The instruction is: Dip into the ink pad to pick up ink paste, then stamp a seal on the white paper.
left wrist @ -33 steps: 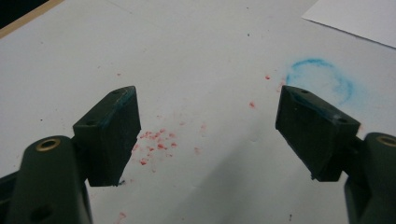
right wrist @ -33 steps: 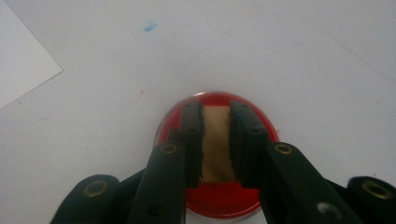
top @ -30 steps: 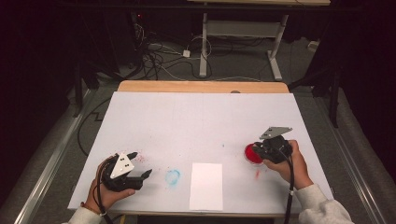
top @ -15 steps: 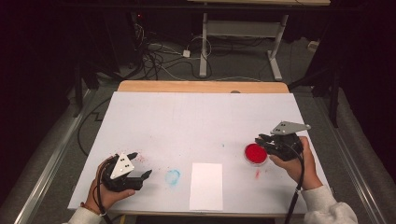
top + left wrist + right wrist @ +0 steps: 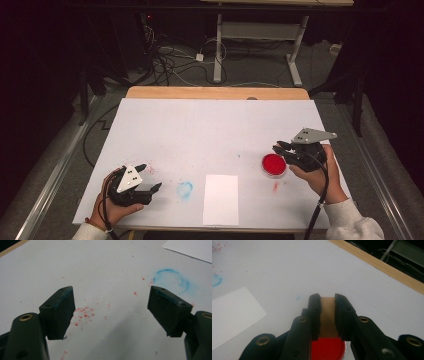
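A round red dish sits on the white table sheet at the right. Just right of it and slightly above, my right gripper points left. In the right gripper view its jaws are shut on a thin tan piece, with the red dish directly below. My left gripper rests at the front left, held by a hand. Its jaws stand wide open with nothing between them, above red specks.
A white paper sheet lies at the front centre, also seen as a paper sheet to the left of the right jaws. A faint blue ring stain marks the sheet beside it. A wooden table edge runs along the back.
My right gripper has shifted right, off the red dish, which now lies uncovered beside it. The left gripper has stayed put.
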### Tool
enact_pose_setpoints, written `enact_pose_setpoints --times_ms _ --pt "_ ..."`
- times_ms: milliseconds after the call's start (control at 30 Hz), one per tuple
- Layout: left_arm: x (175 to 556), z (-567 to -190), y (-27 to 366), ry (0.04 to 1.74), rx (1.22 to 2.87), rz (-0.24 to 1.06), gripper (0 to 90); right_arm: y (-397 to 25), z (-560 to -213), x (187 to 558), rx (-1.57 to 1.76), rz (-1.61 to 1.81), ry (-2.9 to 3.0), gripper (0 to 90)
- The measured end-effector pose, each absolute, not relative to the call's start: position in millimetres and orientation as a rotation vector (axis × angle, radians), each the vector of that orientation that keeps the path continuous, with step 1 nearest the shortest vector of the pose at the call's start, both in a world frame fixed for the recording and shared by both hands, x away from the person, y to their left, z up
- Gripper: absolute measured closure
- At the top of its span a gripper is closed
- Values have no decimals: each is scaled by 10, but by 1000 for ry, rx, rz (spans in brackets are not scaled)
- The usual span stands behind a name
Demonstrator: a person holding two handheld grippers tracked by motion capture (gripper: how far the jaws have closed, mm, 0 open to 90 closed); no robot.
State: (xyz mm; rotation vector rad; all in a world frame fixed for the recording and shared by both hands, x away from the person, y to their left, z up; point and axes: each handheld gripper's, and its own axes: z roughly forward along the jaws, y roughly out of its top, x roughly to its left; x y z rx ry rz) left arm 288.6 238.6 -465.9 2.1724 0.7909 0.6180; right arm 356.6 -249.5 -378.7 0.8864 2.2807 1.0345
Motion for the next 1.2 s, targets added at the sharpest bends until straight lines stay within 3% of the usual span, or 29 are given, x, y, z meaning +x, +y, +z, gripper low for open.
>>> enact_pose_setpoints --times_ms 600,1200 --pt "2870 -4658 2362 787 2184 623 213 -2411 -3644 3424 829 1129 2259 766" --pt "2854 -4660 2327 782 2199 622 213 -2008 -3588 3147 642 1193 2332 766"
